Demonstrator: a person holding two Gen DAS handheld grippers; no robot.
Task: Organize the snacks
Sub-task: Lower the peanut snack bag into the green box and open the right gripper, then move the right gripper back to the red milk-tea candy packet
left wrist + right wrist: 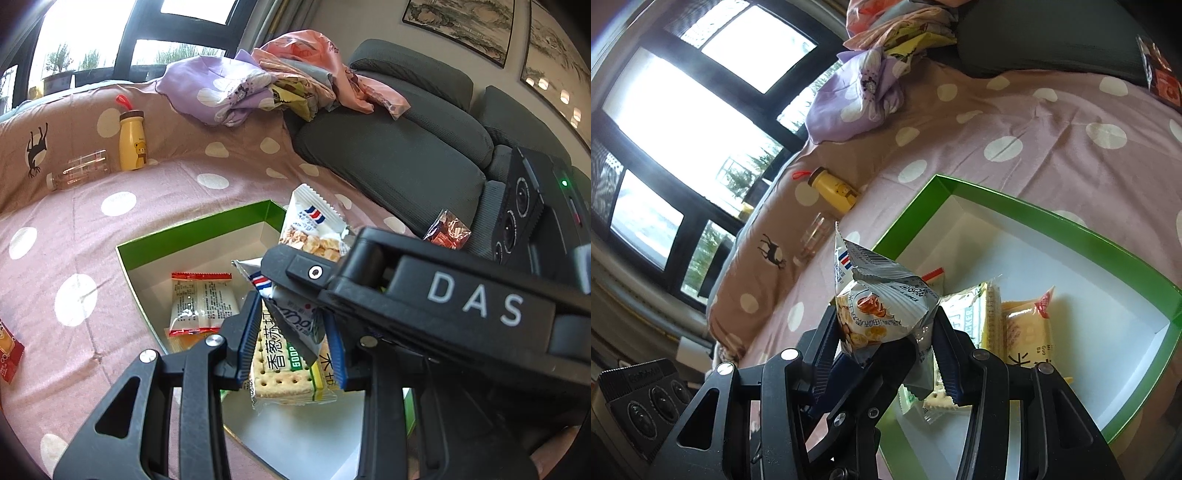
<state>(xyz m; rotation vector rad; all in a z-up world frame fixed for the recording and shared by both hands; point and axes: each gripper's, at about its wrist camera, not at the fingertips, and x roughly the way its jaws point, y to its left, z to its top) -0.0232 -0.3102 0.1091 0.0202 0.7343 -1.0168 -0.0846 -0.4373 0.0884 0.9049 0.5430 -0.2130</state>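
A green box (207, 225) with a white inside lies on the dotted bedspread and shows in the right wrist view too (1027, 210). In it lie a red-edged packet (201, 302), a cracker packet (280, 365) and a yellow rice-cake packet (1030, 328). My right gripper (886, 332) is shut on a silver-white snack packet (882, 310), held over the box's near edge. In the left wrist view that packet (314, 225) sticks out of the right gripper's body (443, 295). My left gripper (291, 343) hangs open over the box, around the packet's lower end, pads apart.
A yellow bear bottle (132, 142) and a clear bottle (79, 171) lie by the bed's raised edge. A pile of clothes (280, 77) sits against the grey sofa (399, 147). A red snack packet (447, 230) lies on the sofa, another (7, 350) at far left.
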